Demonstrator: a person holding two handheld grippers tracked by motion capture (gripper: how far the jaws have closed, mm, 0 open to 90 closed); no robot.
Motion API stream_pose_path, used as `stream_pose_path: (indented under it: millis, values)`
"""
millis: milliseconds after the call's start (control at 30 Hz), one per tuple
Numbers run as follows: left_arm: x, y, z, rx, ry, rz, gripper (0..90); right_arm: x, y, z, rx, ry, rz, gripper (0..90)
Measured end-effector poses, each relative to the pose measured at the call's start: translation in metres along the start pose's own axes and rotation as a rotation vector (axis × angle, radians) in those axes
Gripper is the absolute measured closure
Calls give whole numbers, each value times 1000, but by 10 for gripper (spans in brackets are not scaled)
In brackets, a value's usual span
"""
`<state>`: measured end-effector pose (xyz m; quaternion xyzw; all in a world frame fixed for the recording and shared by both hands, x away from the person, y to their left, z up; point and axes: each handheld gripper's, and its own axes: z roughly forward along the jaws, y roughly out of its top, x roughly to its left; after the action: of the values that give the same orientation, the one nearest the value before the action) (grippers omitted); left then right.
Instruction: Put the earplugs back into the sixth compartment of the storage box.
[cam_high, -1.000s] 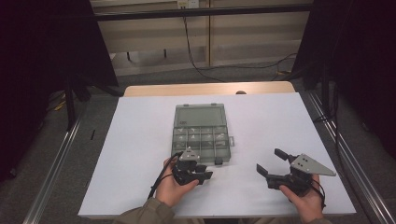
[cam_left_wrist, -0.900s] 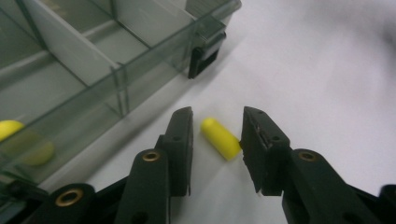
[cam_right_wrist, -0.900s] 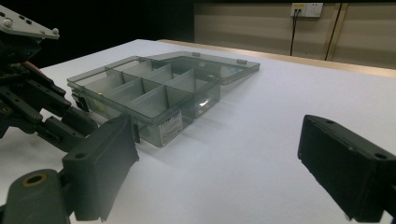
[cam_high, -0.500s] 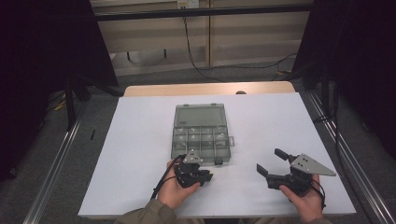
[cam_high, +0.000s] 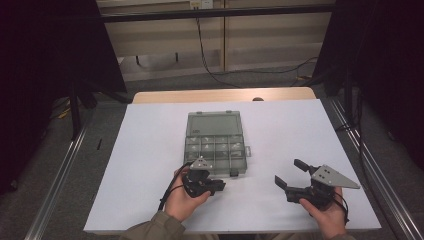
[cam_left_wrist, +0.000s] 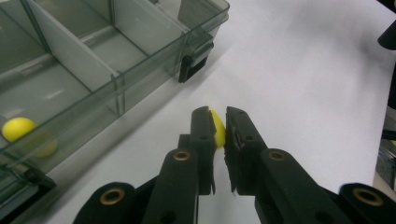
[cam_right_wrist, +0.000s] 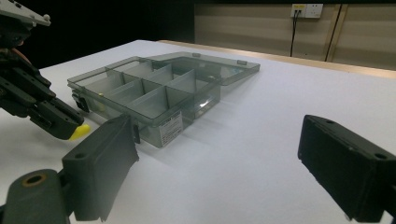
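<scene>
I had the left gripper (cam_left_wrist: 218, 122) low in the frame's centre, its fingers (cam_left_wrist: 203, 135) just closing and now pinching a small yellow piece (cam_left_wrist: 217, 128) over the white desk (cam_left_wrist: 299, 70), just beside the near edge of the clear compartment box (cam_left_wrist: 93, 60). A yellow ball (cam_left_wrist: 17, 129) sat in one compartment at the left edge. In the high view, my right gripper (cam_high: 292, 175) rested lower right, fingers spread wide with nothing between them, well apart from the box
</scene>
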<state>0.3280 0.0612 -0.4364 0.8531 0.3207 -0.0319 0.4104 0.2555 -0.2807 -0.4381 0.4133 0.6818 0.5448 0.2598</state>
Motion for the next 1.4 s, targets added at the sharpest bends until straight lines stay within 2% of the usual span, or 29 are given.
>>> stream_pose_path:
  millis: [400,700,1400]
  values:
    - [5,11,-14,-28,-9,-21,845,0,0,0,3,-1,-2,104]
    - [11,19,-23,-55,4,-23,846,0,0,0,3,-1,-1,104]
    - [26,22,-30,-87,40,-51,845,-1,0,0,-1,-3,-1,104]
